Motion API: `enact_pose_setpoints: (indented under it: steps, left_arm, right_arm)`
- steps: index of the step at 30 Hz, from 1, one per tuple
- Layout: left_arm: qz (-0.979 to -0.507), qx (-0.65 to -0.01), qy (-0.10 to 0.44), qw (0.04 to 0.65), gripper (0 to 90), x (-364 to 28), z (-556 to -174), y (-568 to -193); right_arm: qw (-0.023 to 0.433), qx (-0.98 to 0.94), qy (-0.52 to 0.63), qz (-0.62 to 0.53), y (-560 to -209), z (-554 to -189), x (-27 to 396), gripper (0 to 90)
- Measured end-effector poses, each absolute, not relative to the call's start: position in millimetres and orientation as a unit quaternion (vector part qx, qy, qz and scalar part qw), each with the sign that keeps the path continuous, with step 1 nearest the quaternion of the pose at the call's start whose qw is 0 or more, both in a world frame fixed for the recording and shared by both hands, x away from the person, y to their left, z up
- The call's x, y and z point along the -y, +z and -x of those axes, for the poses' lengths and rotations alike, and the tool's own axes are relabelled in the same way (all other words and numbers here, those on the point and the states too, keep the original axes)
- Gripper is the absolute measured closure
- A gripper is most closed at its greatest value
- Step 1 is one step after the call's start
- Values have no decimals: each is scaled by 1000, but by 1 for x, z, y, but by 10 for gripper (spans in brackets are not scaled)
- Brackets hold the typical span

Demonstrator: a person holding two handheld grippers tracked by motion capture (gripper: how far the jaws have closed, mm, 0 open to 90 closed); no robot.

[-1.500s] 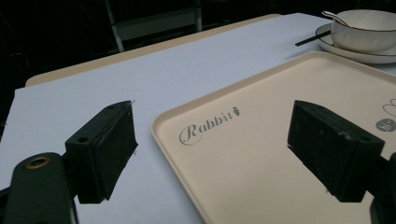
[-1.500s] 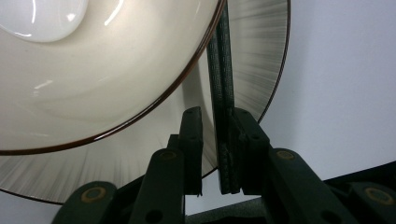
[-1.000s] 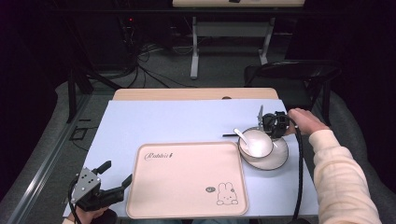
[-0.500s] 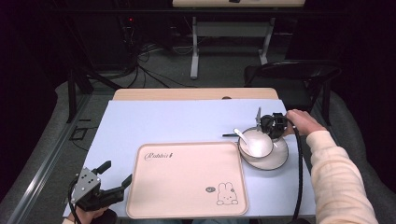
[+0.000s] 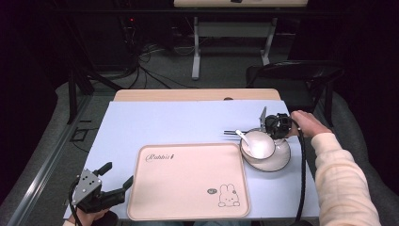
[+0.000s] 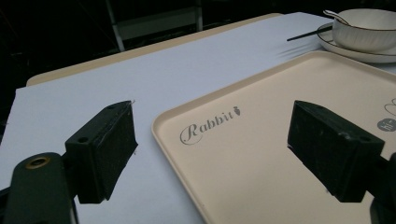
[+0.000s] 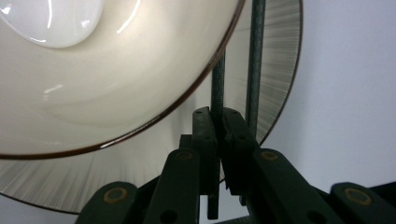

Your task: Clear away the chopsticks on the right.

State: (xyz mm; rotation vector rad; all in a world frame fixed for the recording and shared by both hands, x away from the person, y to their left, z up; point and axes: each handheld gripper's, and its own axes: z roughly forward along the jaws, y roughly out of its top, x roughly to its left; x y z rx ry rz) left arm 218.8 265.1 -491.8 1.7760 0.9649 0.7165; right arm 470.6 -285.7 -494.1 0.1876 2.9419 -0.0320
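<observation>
Right of frame on the blue tabletop [image 5: 164, 122]: right gripper [image 7: 217, 123] clamped on one thin dark chopstick [image 7: 217, 84] lying across the saucer [image 5: 277, 162] beside the white bowl [image 5: 258, 144] — its twin [image 7: 254, 60] loose alongside. Lower left: left gripper [image 5: 115, 181] idle, jaws wide apart at the pink tray [image 5: 188, 181]. Likely light, stiff, slippery — best pinched mid-shaft; crockery fragile.

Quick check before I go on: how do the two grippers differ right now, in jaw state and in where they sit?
The left gripper has its jaws spread wide with nothing between them; the right gripper is pinched shut on a thin dark chopstick. The left sits at the near left corner of the tray, while the right is over the plate beside the bowl. Both have black jaws and are hand-held.
</observation>
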Motion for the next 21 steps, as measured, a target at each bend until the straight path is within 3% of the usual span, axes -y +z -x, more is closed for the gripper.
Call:
enact_pose_setpoints:
  steps: [15, 21]
  left_arm:
    - [-728, -395, 293, 478, 151, -265, -219, -492]
    - [-728, -395, 292, 479, 151, -264, -219, -492]
  right_arm:
    - [147, -983, 9, -112, -460, -463, 294, 853]
    - [164, -975, 12, -148, -431, -455, 296, 852]
